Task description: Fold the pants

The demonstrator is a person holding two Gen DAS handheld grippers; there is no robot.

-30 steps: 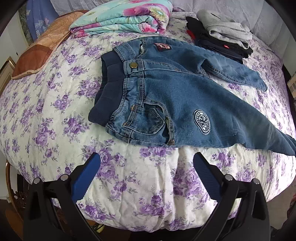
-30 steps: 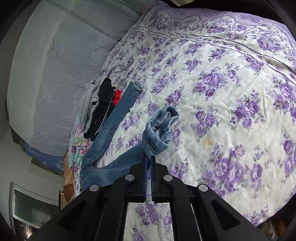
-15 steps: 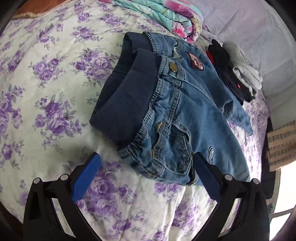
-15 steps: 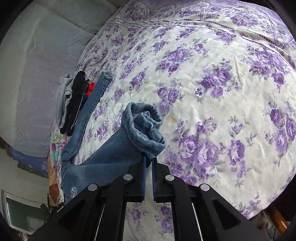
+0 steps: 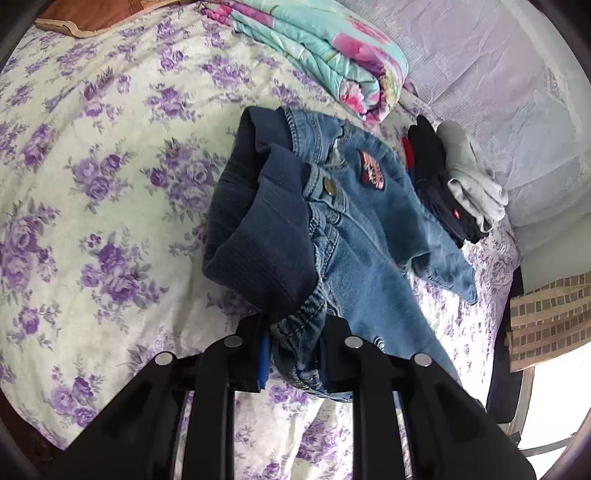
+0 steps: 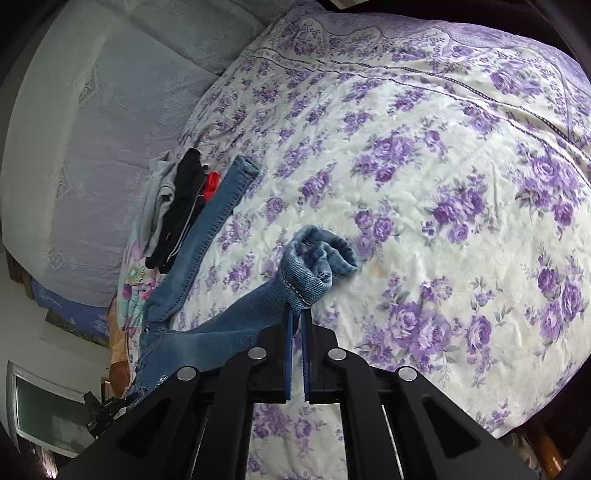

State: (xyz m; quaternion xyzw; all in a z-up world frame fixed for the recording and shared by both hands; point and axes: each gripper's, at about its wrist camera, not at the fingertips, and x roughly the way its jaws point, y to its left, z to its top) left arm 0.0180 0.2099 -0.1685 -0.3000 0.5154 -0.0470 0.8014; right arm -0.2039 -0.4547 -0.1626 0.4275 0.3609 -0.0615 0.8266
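Small blue denim pants (image 5: 369, 236) with a dark knit waistband (image 5: 266, 243) lie on the floral bedspread (image 5: 110, 184). My left gripper (image 5: 293, 354) is shut on the near corner of the waist, the denim bunched between its blue pads. In the right wrist view my right gripper (image 6: 297, 325) is shut on the cuff of one pant leg (image 6: 314, 266), lifted slightly off the bedspread (image 6: 443, 184). The other leg (image 6: 218, 210) lies flat, stretching toward the headboard.
A folded floral quilt (image 5: 332, 55) lies beyond the waist. A stack of folded dark and grey clothes (image 5: 454, 188) sits beside the pants near the pale headboard (image 6: 92, 129). A brown cushion (image 5: 92, 14) is at the far left. The bed edge is close below both grippers.
My left gripper moved in to the waist corner and closed on it; it was open before. My right gripper kept its hold on the cuff and shifted a little.
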